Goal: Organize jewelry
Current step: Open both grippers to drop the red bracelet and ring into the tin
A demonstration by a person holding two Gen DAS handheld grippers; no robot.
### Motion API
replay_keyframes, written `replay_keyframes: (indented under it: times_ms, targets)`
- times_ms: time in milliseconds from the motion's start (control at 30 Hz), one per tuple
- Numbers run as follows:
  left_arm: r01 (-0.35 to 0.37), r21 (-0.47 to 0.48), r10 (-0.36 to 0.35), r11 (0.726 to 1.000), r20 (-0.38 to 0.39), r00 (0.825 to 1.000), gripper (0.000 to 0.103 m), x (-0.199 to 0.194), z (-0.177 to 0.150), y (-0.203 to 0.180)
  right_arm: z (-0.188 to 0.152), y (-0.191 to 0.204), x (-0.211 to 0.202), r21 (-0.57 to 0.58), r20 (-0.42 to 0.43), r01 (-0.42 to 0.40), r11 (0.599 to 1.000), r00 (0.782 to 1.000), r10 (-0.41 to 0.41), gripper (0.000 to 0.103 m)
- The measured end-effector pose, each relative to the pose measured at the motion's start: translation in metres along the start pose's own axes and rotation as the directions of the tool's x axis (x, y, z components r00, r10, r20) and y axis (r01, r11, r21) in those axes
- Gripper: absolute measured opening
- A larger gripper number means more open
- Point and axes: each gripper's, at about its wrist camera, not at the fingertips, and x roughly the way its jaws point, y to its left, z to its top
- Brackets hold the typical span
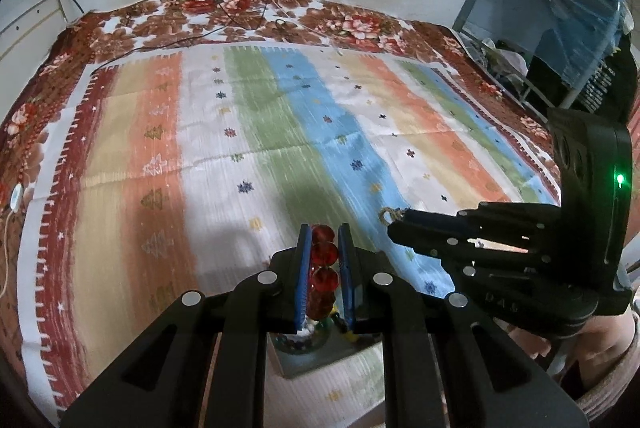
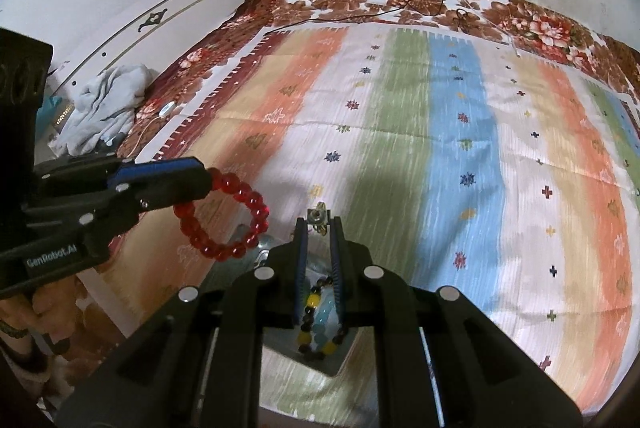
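- The left tongs (image 1: 325, 232) are pinching the red bead bracelet (image 2: 224, 214) between the blue pads; in the right wrist view the loop is hanging free beyond the tips, above the bed.
- The right tongs (image 2: 319, 224) are pressed together on a small metal clasp piece (image 2: 318, 217) at the very tips; what it belongs to cannot be told.
- Below and behind both pairs of tongs, a shallow tray (image 2: 340, 364) is lying on the striped bedspread (image 2: 460, 148), holding a yellow-and-dark bead bracelet (image 2: 314, 324) and a pale blue strand.
- Deciding relation: the tray is sitting beneath the tongs, toward the operator. The right tongs are appearing nearer to directly above it; the left tongs are holding the red loop off to the left side.
- Judgement: lowering into the tray is likely the coming move, each piece needing a downward, backward path.
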Motion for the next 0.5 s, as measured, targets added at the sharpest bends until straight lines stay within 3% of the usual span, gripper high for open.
replay_keyframes:
  times_ms: [400, 500]
  targets:
    - [0.030, -0.022, -0.031, 0.999, -0.023, 0.999, 0.013, -0.005, -0.024, -0.003, -0.022, 0.012, 0.003, -0.015, -0.043, 0.001, 1.000, 0.999, -0.001, 0.013]
    - [0.044, -0.048, -0.046, 0.998, -0.048, 0.998, 0.014, 0.000, -0.029, 0.002, -0.025, 0.013, 0.004, -0.012, -0.045, 0.009, 1.000, 0.999, -0.009, 0.027]
